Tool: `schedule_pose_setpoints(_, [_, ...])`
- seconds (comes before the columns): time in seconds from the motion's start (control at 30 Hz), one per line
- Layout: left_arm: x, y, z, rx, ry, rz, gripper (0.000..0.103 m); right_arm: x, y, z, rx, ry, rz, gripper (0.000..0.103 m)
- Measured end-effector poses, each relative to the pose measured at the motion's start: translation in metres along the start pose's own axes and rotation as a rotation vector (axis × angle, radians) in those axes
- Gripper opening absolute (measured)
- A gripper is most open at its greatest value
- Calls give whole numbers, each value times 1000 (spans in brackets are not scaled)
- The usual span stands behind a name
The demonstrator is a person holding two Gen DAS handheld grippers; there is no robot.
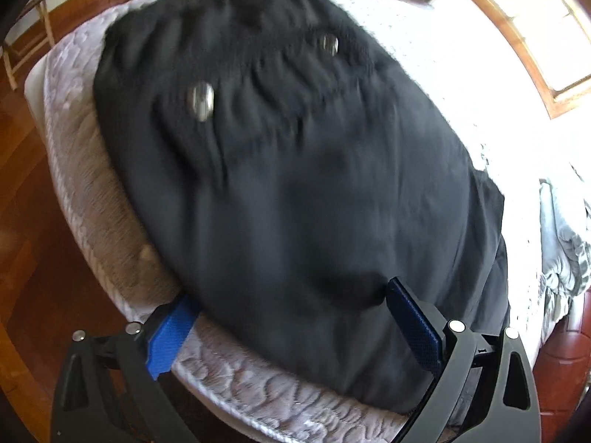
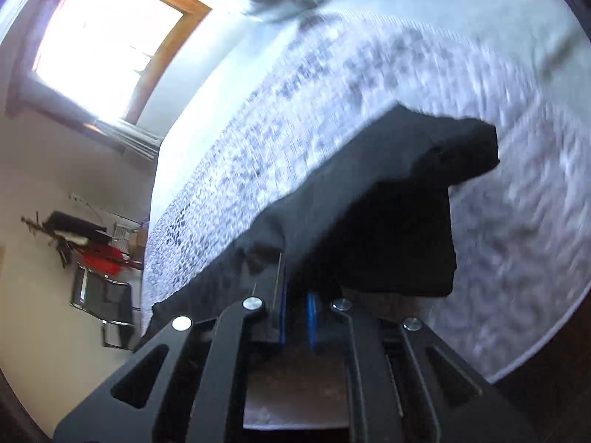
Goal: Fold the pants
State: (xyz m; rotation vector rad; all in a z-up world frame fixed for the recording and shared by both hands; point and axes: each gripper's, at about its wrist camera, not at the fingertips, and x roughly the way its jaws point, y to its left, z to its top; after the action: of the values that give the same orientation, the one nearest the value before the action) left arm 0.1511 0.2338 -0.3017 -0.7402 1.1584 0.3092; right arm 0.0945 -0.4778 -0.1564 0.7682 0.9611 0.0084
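**Pants mid-fold on the bed**

The black pants (image 1: pixel 295 184) are spread over the quilted bed (image 1: pixel 92 192). The left gripper (image 1: pixel 291 313) is held wide open, its jaws straddling the near cloth, nothing gripped. The right gripper (image 2: pixel 295 317) is nearly closed, apparently pinching a pants edge. The carried edge should be kept taut and laid squarely, so wrinkles are avoided.

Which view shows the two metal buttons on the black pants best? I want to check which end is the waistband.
The left wrist view: both metal buttons show, blurred, on the gathered far part of the black pants. The right wrist view shows only a lifted edge of the pants at the right gripper, no buttons.
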Motion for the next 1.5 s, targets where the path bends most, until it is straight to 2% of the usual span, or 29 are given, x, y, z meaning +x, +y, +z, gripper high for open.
schedule_pose_setpoints(0.03, [0, -4, 0, 18, 4, -16, 99, 0, 0, 7, -6, -15, 2, 7])
schedule_pose_setpoints(0.1, [2, -12, 2, 51, 5, 10, 99, 0, -17, 19, 33, -12, -15, 7])
schedule_pose_setpoints(0.17, [8, -18, 5, 75, 7, -1, 99, 6, -48, 24, 100, 30, -69, 7])
schedule_pose_setpoints(0.27, [20, -19, 14, 52, 21, 14, 99, 22, -94, 14, 170, 109, -149, 7])
schedule_pose_setpoints(0.4, [30, -28, 29, 53, 22, 38, 99, 54, -107, -10, 218, 130, -181, 9])
schedule_pose_setpoints(0.5, [37, -37, 39, 68, 31, 42, 99, 58, -116, -13, 231, 131, -182, 9])
schedule_pose_setpoints(0.6, [35, -31, 30, 72, 42, 59, 100, 57, -114, -14, 220, 136, -192, 10])
schedule_pose_setpoints(0.7, [30, -24, 27, 83, 32, 35, 99, 53, -110, -15, 209, 131, -181, 20])
schedule_pose_setpoints(0.77, [11, -25, 8, 99, 16, 24, 99, 47, -114, -16, 227, 117, -158, 40])
schedule_pose_setpoints(0.8, [6, -21, 5, 104, 4, 23, 99, 41, -116, -17, 239, 96, -165, 59])
schedule_pose_setpoints(0.83, [-1, -16, -1, 115, -13, 29, 99, 32, -113, -18, 247, 72, -174, 67])
schedule_pose_setpoints(1.0, [-34, -8, -25, 211, -99, 62, 99, 10, -125, -12, 318, 6, -164, 70])
schedule_pose_setpoints(1.2, [-48, -18, -54, 304, -123, 50, 99, 10, -149, -6, 408, -16, -131, 70])
schedule_pose_setpoints(1.27, [-43, -22, -61, 308, -106, 42, 99, 12, -152, -5, 424, -26, -134, 63])
schedule_pose_setpoints(1.33, [-33, -29, -65, 311, -83, 42, 99, 13, -156, -5, 439, -33, -139, 48])
schedule_pose_setpoints(1.43, [-28, -38, -68, 323, -76, 58, 99, 10, -161, -5, 424, -33, -124, 32])
schedule_pose_setpoints(1.5, [-25, -39, -69, 331, -75, 75, 99, 8, -159, -4, 410, -42, -129, 27])
